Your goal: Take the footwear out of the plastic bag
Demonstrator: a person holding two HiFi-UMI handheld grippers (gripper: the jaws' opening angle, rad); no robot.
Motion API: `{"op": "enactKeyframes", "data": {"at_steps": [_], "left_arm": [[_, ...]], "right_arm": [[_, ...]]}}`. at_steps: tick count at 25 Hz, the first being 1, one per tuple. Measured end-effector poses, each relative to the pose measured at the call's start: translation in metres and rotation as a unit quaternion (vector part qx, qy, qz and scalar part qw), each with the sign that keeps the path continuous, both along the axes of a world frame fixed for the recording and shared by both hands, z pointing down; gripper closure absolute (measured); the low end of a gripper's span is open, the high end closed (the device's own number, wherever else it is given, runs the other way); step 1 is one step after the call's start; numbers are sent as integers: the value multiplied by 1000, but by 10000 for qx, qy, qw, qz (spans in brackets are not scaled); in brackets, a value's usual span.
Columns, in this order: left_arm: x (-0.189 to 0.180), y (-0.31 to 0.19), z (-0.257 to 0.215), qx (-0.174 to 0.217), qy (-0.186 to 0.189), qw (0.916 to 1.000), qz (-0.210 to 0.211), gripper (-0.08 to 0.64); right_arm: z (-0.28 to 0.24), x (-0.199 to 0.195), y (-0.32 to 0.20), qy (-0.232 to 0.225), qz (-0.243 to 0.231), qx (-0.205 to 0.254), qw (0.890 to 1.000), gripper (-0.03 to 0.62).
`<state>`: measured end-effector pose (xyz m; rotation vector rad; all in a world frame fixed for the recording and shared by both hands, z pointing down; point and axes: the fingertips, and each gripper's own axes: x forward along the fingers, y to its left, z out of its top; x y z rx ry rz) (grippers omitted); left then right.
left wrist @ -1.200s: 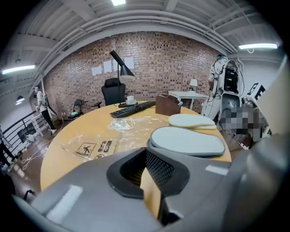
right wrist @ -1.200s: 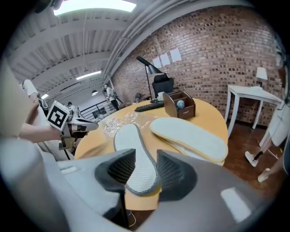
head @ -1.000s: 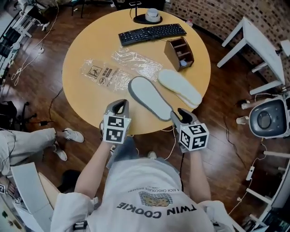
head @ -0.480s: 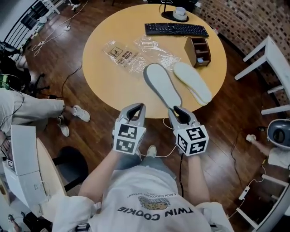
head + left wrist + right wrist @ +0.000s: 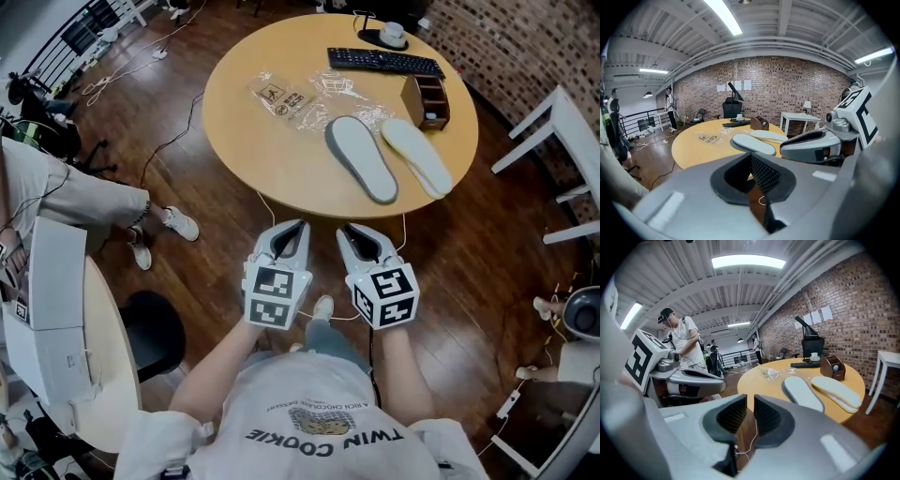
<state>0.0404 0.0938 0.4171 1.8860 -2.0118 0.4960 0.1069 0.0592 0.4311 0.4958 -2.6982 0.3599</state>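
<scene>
Two flat slippers lie bare on the round wooden table [image 5: 272, 159]: a grey-rimmed one [image 5: 361, 157] and a white one [image 5: 417, 155] beside it. Behind them lie a printed clear plastic bag [image 5: 286, 98] and a crumpled one [image 5: 342, 89], both flat. Both grippers hang over the floor, short of the table's near edge. My left gripper [image 5: 289, 230] looks shut at the tips, with nothing in it. My right gripper [image 5: 361, 234] has just been closing; a narrow gap remains and nothing is between its pads. The right gripper view shows the grey slipper [image 5: 804, 392] and white slipper [image 5: 836, 389] ahead.
A keyboard [image 5: 384, 62] and a wooden organizer [image 5: 427, 100] stand at the table's far side. A seated person's leg and shoe [image 5: 178, 223] are at the left, near a white desk [image 5: 56, 309]. A white table [image 5: 553, 131] stands at the right. Cables trail across the floor.
Both grippers have drawn back from the table's near edge toward my body and now hang over the floor. The right jaws have narrowed. The slippers and bags lie as before.
</scene>
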Motion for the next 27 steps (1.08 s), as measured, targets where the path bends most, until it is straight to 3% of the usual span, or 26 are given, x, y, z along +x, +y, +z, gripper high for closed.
{"op": "enactKeyframes", "data": {"at_steps": [15,21,27], "left_arm": [[45,161,-21,524,338,9979,167,555],[65,172,-35,591,472,9970,158,555],[53,205,-39,729,621,9953,112,554]], "right_arm": [[-38,29,174,-38,275,314,9991,572],[-53,50,183,-94,335,207,9992,572],[-60,36,217,-183,312,227,9991,572]]}}
